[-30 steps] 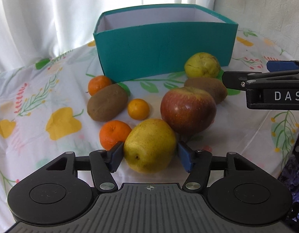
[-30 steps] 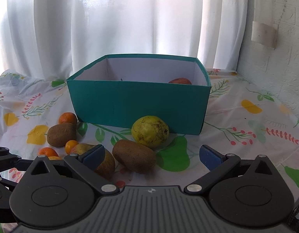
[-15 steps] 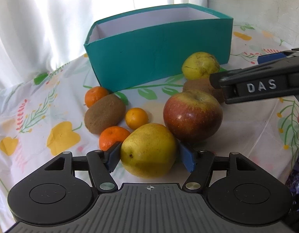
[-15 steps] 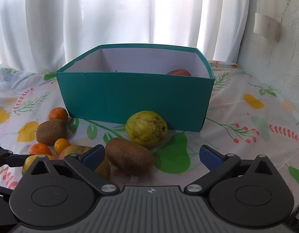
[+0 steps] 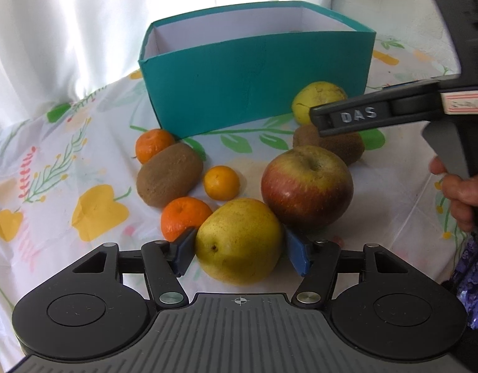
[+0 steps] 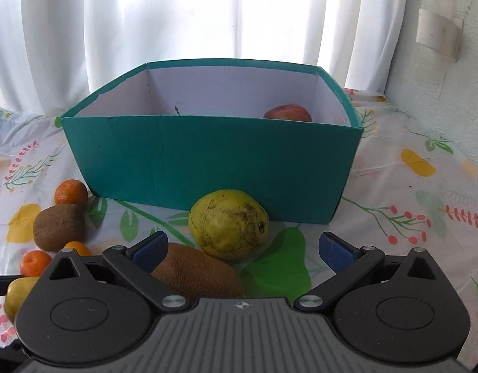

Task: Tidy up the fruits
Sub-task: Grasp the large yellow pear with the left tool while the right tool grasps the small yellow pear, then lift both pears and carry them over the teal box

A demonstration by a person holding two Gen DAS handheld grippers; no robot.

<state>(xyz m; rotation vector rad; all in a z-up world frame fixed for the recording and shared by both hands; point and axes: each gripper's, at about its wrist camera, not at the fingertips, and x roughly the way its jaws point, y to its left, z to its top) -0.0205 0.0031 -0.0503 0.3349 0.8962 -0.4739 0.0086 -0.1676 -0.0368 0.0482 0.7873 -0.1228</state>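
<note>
The left claw (image 5: 239, 250) has a yellow pear (image 5: 239, 241) between its blue pads (image 5: 184, 248); its jaws have just been closing a little and both pads sit against the pear's sides, gripping it where it rests on the tabletop (image 5: 52, 161). The pear is plump, smooth and finely speckled, with a small dark spot low on its skin. Touching it behind is one apple (image 5: 307, 186), round, glossy, red blending to yellow-green at the dimpled top. Three small mandarins (image 5: 184, 219) with pebbled orange peel and two fuzzy brown oval kiwis (image 5: 170, 178) lie around them, one kiwi (image 6: 197, 276) lying low between the right claw's pads. The right claw (image 6: 243, 248) stands wide open, gripping nothing, a person's hand (image 5: 462, 195) on its trigger. Just ahead of it a second pear (image 6: 228, 223), yellow-green with rough brown blotches, sits just beside the front wall of the teal cardboard box (image 6: 208, 168). The box is rectangular, open-topped and white inside; one reddish fruit (image 6: 287, 113) shows above its rim at the back right. A thin white cloth printed with leaves and yellow fruit covers the tabletop, slightly wrinkled.
</note>
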